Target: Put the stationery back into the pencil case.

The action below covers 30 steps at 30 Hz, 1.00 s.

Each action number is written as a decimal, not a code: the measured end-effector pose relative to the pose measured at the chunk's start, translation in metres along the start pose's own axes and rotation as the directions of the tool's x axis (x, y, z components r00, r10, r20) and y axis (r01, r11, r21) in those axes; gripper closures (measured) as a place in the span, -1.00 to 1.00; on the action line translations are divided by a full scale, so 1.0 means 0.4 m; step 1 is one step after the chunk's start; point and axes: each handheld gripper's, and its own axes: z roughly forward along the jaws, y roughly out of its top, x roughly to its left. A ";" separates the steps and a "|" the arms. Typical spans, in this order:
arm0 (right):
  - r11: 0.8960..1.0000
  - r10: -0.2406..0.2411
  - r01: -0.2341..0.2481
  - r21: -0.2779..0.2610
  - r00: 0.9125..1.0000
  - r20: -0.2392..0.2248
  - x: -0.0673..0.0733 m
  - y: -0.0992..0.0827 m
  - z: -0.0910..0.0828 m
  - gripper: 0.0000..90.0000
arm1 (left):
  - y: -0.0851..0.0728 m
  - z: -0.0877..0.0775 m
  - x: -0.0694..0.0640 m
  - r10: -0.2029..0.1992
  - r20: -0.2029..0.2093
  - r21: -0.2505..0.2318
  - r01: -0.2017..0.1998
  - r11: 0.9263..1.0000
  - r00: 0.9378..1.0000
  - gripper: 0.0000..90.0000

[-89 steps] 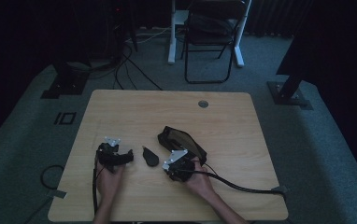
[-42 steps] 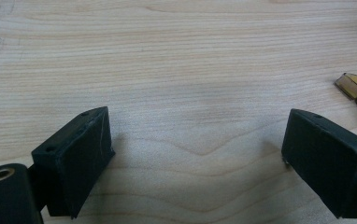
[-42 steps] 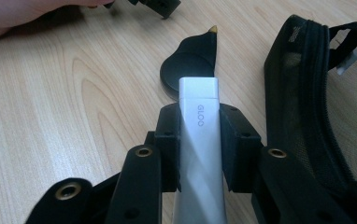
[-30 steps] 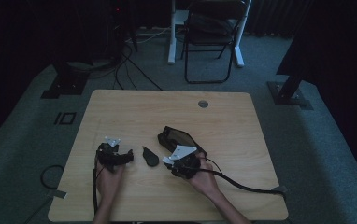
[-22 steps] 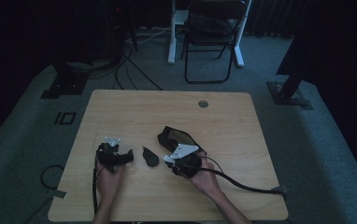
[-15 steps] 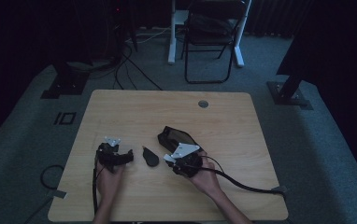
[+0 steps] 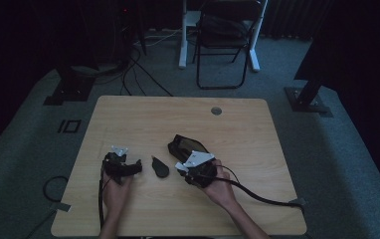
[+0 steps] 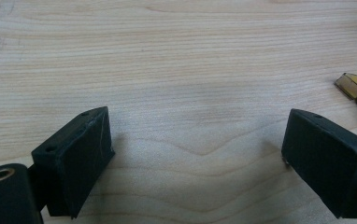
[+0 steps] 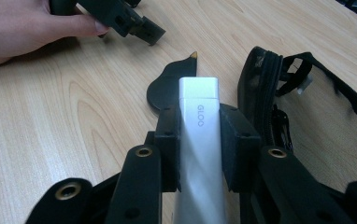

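My right gripper (image 9: pixel 199 122) is shut on a white stick (image 9: pixel 198 140) marked GLOO, which juts forward between the jaws. In the high view this gripper (image 7: pixel 192 169) lies at the near edge of a black zipped pouch (image 7: pixel 184 146), whose open zipper and strap (image 9: pixel 265 88) show just right of the stick. A small flat black piece (image 9: pixel 169 88) with a gold tip lies right beyond the stick, between the two grippers (image 7: pixel 159 168). My left gripper (image 8: pixel 197 135) rests open and low over bare wood, with a hand holding it (image 7: pixel 124 168).
The wooden table (image 7: pixel 237 124) has a round cable hole (image 7: pixel 216 110) at the back. A cable (image 7: pixel 257 194) trails from the right gripper toward the table's right edge. A folding chair (image 7: pixel 225 45) and stand feet are on the floor behind.
The right hand has edged slightly with the white stick still in its jaws. The left gripper has kept still.
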 end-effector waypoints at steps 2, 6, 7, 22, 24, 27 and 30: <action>1.000 0.001 -0.001 -0.002 1.000 0.002 -0.001 0.001 -0.002 0.59 | 0.000 0.000 0.000 0.000 0.000 0.000 0.000 1.000 1.000 -0.80; 1.000 0.000 0.000 -0.005 1.000 0.004 -0.003 0.003 -0.005 0.59 | 0.000 0.000 0.000 0.000 0.000 -0.001 0.000 1.000 1.000 -0.80; 1.000 -0.001 0.001 -0.007 1.000 0.005 -0.003 0.003 -0.006 0.59 | 0.000 0.000 0.000 0.000 0.000 0.000 0.000 1.000 1.000 -0.80; 1.000 0.002 -0.001 -0.020 1.000 0.017 -0.010 0.009 -0.019 0.59 | 0.000 0.000 0.000 0.000 0.000 -0.001 0.000 1.000 1.000 -0.80; 1.000 0.001 -0.001 -0.021 1.000 0.020 -0.011 0.009 -0.021 0.59 | 0.000 0.000 0.000 -0.001 -0.001 -0.001 0.001 1.000 1.000 -0.80; 1.000 0.002 -0.001 -0.023 1.000 0.021 -0.012 0.010 -0.023 0.59 | 0.000 0.000 0.000 0.000 0.000 0.000 0.000 1.000 1.000 -0.80; 1.000 0.003 -0.002 -0.026 1.000 0.023 -0.015 0.012 -0.025 0.59 | 0.000 0.000 0.000 0.000 0.000 0.000 0.000 1.000 1.000 -0.80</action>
